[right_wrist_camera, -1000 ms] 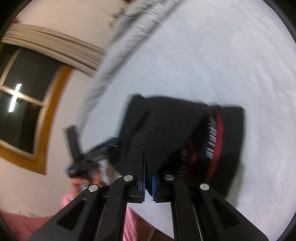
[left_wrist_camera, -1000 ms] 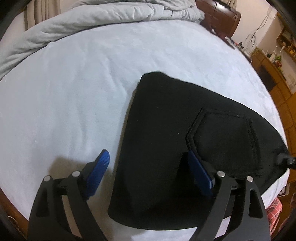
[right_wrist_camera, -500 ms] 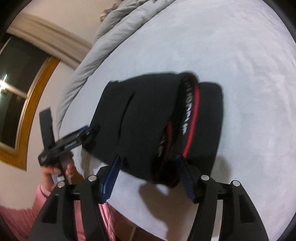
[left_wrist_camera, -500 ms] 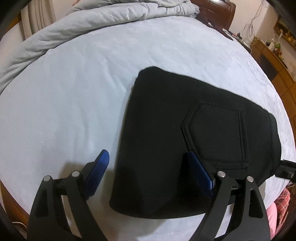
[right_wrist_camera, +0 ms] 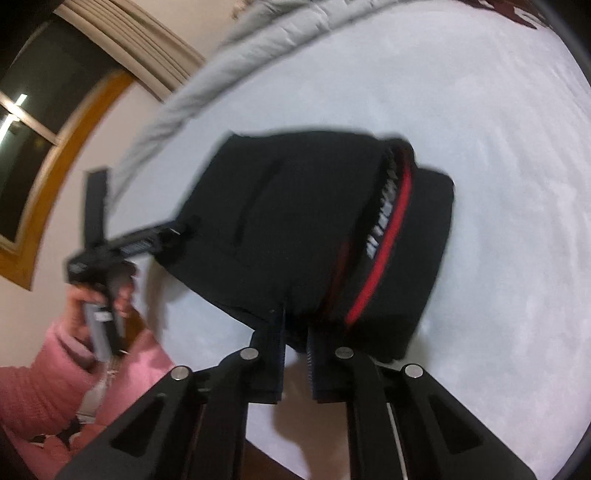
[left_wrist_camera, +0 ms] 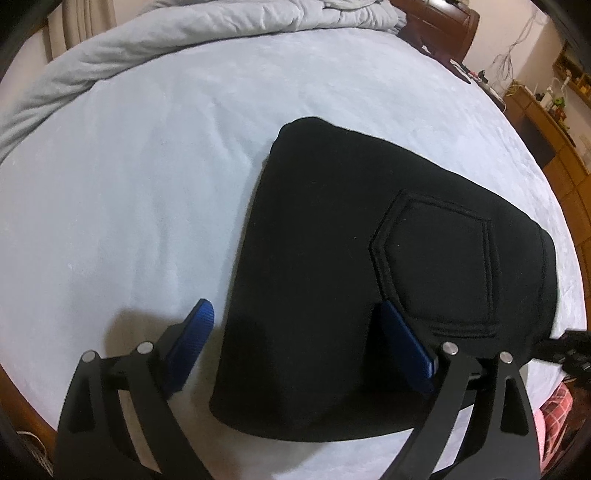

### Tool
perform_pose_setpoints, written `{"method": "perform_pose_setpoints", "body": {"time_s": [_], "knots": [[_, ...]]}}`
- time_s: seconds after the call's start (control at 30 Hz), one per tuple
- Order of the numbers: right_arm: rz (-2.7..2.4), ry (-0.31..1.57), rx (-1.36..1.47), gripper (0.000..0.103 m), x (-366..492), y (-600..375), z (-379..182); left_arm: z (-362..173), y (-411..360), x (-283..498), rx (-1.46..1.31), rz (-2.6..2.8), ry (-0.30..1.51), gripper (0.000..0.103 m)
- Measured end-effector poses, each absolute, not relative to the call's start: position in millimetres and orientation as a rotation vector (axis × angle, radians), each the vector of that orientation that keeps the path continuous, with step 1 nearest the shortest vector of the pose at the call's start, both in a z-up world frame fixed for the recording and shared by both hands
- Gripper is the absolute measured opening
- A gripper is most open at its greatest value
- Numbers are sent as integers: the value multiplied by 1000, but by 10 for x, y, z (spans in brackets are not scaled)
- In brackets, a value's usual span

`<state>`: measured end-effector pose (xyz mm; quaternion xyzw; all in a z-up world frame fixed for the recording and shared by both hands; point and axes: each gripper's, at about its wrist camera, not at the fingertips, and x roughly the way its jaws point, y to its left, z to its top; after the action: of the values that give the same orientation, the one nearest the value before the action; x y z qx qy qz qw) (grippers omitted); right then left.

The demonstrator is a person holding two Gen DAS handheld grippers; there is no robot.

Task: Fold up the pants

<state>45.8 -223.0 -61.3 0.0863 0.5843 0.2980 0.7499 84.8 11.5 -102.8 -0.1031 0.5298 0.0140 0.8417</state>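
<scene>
One folded pants (left_wrist_camera: 332, 277) bundle on one bed (left_wrist_camera: 129, 184); left tongs (left_wrist_camera: 295, 332) spread wide, right tongs (right_wrist_camera: 295, 341) nearly closed, pinching its edge.

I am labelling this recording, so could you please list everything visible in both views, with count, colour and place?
pants: one, black with red waistband stripe, folded on the bed
bed sheet: one, pale blue-white, under the pants
duvet: one, grey, bunched along the far edge
window: one, dark, wooden frame, on the wall
wooden furniture: brown, beside the bed
left gripper: black with blue pads, open, above the pants
right gripper: black, nearly closed at the pants' near edge
</scene>
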Motion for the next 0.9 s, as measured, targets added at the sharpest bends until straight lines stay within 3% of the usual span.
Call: {"method": "perform_pose_setpoints", "body": {"time_s": [0.1, 0.2, 0.23, 0.37, 0.7, 0.83, 0.9], "knots": [[653, 1269, 216, 10, 445, -2249, -612, -1037, 148, 834, -244, 27, 1127, 92], [638, 1259, 248, 36, 441, -2330, -523, -996, 145, 822, -238, 20, 1131, 91], [634, 1248, 256, 49, 443, -2369, -467, -964, 136, 818, -230, 14, 1130, 91], [587, 1215, 316, 74, 574, -2514, -364, -867, 124, 829, -234, -1, 1114, 91], [492, 1315, 443, 81, 1053, -2431, -797, -833, 101, 927, -254, -10, 1115, 91], [512, 1342, 492, 99, 1128, -2340, -957, -840, 78, 925, -235, -12, 1120, 91], [480, 1351, 519, 100, 1143, -2328, -1020, -835, 59, 935, -229, -17, 1118, 91]]}}
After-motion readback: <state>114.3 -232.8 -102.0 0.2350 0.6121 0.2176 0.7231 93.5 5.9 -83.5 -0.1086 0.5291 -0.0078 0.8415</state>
